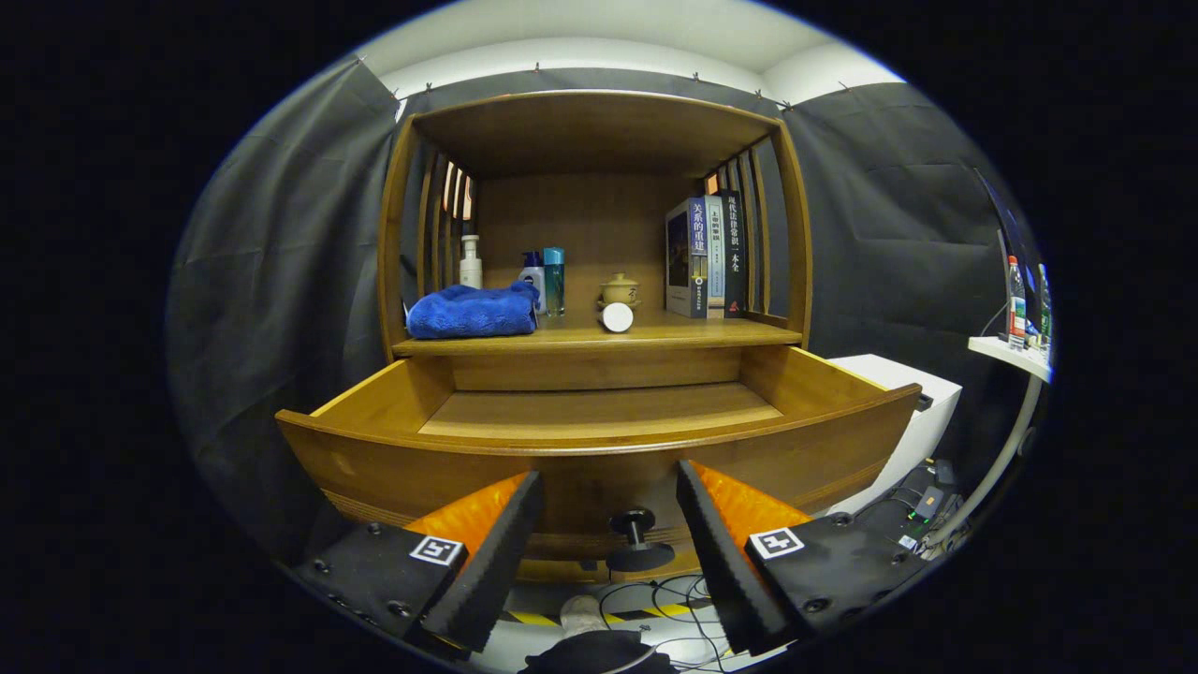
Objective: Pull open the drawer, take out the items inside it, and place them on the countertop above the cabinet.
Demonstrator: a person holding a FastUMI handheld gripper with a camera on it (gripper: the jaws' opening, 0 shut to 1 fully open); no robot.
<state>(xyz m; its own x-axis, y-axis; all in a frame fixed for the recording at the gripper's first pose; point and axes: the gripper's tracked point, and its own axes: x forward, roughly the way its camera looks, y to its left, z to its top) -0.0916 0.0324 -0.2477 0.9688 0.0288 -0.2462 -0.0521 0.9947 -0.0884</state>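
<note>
While the drawer (599,440) stands pulled out toward the gripper (608,510), its floor looks bare, so I judge the items are already out. The fingers are apart and hold nothing; the drawer's dark knob (636,538) sits between them, just ahead, touching neither. The drawer's long front runs crosswise to the fingers. On the countertop (655,332) above and beyond lie a folded blue towel (473,312), a white pump bottle (471,262), a teal bottle (554,279), a small lidded pot (619,288) with a white cylinder (616,317) on its side before it, and standing books (707,257) (which of these came from the drawer I cannot tell). Nothing stands in the way of the knob.
</note>
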